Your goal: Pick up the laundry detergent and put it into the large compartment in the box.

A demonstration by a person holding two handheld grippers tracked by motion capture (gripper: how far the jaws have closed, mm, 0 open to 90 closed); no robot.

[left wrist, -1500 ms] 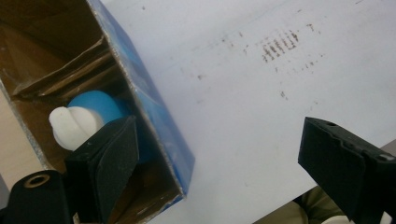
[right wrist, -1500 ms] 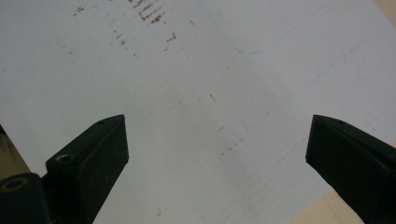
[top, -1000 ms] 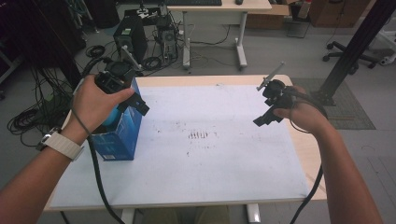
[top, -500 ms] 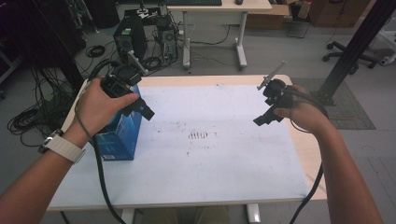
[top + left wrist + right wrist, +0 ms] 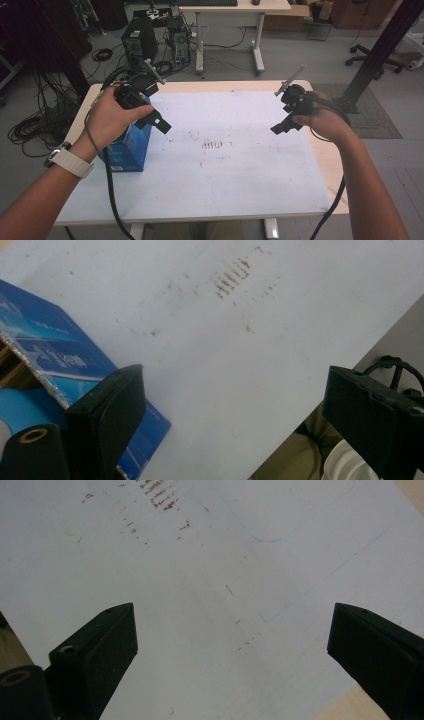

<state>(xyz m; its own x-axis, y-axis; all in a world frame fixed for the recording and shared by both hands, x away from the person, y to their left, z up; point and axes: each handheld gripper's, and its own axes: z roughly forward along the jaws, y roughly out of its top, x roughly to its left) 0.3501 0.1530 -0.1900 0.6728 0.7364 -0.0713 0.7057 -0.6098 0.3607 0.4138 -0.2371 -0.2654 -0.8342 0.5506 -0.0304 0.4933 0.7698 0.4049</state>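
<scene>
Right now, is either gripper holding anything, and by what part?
No. Left gripper is open above the blue box; right gripper is open over the bare sheet.

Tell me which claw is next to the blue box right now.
The left claw, open, is beside the blue box at the table's left edge. The right claw, also open, hangs over bare white surface far from it.

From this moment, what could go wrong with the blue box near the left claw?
1. The blue box stands upright near the left table edge; a sideways bump from the open left claw might tip it or push it off.
2. The left claw's cable hangs in front of the box and might drag on it.
3. The box top looks open in the left gripper view, so a claw jaw might catch the flap.
</scene>
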